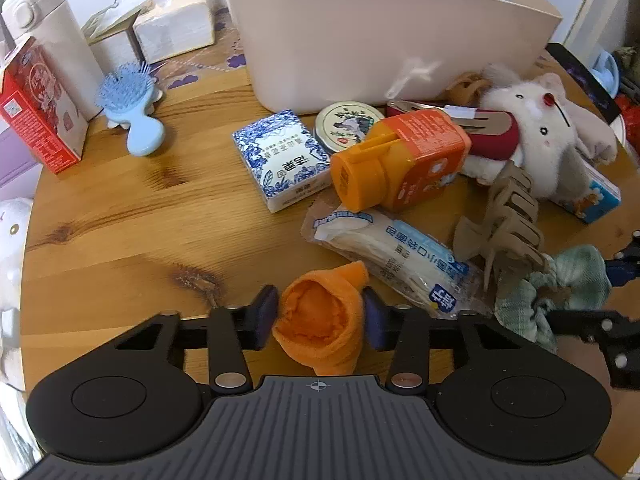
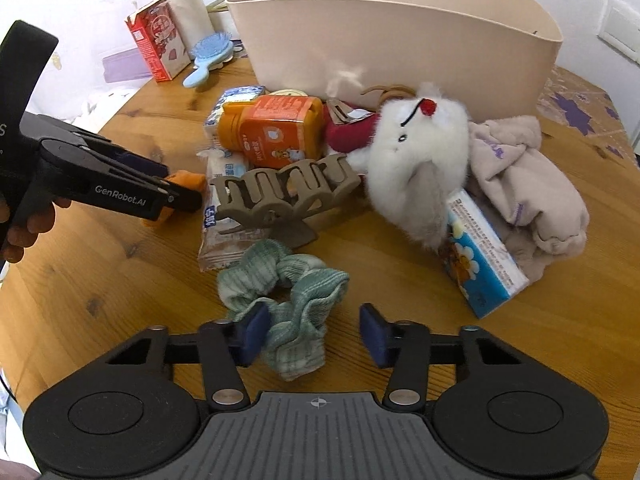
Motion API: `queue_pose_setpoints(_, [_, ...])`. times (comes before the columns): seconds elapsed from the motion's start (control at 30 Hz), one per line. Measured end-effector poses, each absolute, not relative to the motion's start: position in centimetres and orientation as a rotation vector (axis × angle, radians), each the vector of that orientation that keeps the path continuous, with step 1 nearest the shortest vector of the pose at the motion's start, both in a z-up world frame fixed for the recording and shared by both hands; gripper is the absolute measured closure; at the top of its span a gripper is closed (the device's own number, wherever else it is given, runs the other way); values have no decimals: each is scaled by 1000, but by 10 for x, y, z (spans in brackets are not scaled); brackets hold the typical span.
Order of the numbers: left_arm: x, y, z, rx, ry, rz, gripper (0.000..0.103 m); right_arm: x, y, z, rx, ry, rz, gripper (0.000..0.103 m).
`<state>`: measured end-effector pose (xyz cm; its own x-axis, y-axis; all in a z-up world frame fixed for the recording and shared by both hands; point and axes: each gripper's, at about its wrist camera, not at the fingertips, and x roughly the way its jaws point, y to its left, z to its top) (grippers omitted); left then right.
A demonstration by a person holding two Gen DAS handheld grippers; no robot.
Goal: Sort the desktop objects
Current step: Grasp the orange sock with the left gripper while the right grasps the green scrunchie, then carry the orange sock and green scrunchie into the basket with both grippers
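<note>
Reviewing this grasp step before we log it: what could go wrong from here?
1. The left tool pinches only soft folds of the orange cloth; it may slip free when lifted.
2. The right tool is open around the green scrunchie, whose far edge lies against the hair claw and snack packet; closing could drag them.
3. The bin wall is tall, and the two tools work close together, so they may collide.

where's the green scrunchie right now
In the right wrist view the green scrunchie lies on the table between the open right gripper fingers, just before the hair claw.
</note>
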<state>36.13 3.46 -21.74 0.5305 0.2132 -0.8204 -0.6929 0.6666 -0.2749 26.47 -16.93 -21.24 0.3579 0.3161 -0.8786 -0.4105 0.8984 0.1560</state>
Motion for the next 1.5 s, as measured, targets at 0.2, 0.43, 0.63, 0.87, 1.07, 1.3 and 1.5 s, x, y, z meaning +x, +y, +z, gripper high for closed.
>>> queue_pose_setpoints(0.2, [359, 32, -217, -663, 852, 594, 84, 262, -165, -211, -102, 1104, 487, 81])
queue_pose_setpoints(0.43, [350, 20, -213, -645, 847, 579, 88, 255, -164, -206, -106, 1101, 481, 87])
queue_pose_setpoints(0.63, [340, 11, -208, -647, 837, 578, 89, 243, -168, -196, -88, 1079, 454, 87])
queue_pose_setpoints(0.87, [330, 0, -196, -632, 810, 588, 89, 233, -176, -180, -59, 1044, 425, 89])
queue_pose_setpoints(1.07, [325, -7, -180, -574, 783, 600, 89, 228, -185, -160, -36, 995, 402, 89])
queue_pose_setpoints(1.3, [315, 4, -161, -562, 737, 639, 89, 230, -189, -127, -38, 905, 394, 89])
queue_pose_setpoints(1.5, [310, 20, -136, -533, 682, 673, 89, 238, -191, -104, -52, 848, 386, 89])
